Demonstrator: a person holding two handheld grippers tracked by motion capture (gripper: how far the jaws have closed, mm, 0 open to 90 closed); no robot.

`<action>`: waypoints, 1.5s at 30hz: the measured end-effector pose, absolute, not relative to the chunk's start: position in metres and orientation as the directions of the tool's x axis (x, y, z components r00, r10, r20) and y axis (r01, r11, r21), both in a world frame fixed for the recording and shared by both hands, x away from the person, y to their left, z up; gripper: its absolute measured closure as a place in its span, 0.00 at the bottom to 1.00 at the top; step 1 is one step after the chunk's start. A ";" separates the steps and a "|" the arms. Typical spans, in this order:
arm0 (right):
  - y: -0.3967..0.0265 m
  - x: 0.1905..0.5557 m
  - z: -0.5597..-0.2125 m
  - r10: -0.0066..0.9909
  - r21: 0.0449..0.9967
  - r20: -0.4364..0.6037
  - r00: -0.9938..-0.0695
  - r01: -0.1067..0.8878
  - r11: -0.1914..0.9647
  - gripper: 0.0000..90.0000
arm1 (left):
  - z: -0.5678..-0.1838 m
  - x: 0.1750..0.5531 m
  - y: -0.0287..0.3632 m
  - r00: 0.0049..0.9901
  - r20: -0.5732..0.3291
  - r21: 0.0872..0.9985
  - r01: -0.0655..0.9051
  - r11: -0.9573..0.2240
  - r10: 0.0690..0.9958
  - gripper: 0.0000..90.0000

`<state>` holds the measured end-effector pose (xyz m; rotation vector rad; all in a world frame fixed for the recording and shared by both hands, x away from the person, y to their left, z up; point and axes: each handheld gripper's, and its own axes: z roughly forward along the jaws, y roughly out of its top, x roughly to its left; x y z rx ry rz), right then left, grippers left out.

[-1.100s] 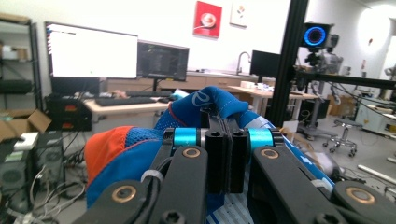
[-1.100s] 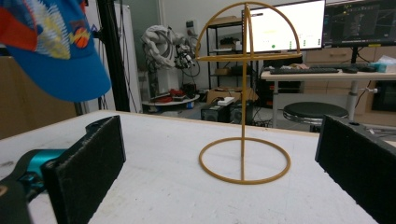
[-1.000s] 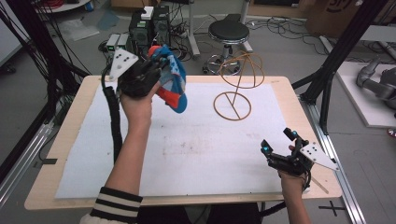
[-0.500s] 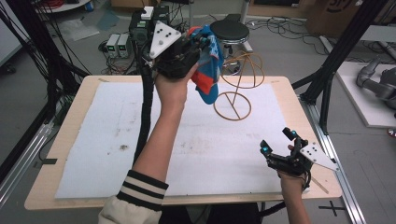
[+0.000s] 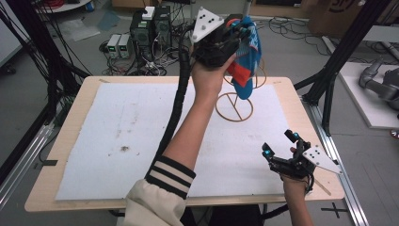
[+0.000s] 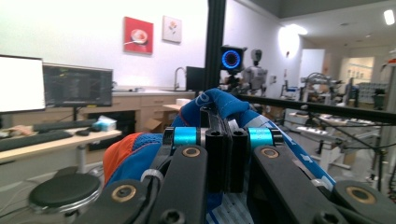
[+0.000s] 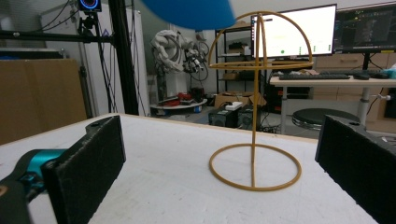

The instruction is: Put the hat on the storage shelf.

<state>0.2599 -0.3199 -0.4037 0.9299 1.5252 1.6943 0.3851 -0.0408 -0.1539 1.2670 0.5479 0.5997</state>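
the blue cap [image 5: 245, 56] hangs in the air above the wire stand [image 5: 234, 107], pinched by the left gripper [image 5: 237, 35], jaws pressed together on its fabric. the right gripper [image 5: 281, 146] rests spread and empty near the table [image 5: 84, 94] edge. risk: the stand looks light; a cap lowered off-centre may snag 1 hoop and tip it.

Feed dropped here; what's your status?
Left gripper shut on blue cap, raised over gold wire stand. Right gripper open, low on table. Path clear.
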 end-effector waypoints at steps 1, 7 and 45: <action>-0.320 0.259 -0.404 0.847 0.995 0.078 -0.526 -0.012 -0.099 0.01 | -0.153 0.387 -0.046 0.731 -0.046 0.976 -0.111 0.185 0.681 0.99; -0.321 0.253 -0.403 0.843 0.996 0.066 -0.533 -0.016 -0.088 0.01 | -0.153 0.400 -0.074 0.741 -0.025 0.983 -0.105 0.152 0.671 0.99; -0.332 0.232 -0.399 0.842 0.993 0.075 -0.534 -0.036 -0.112 0.01 | -0.200 0.502 -0.090 0.671 0.065 0.998 -0.054 -0.039 0.739 0.99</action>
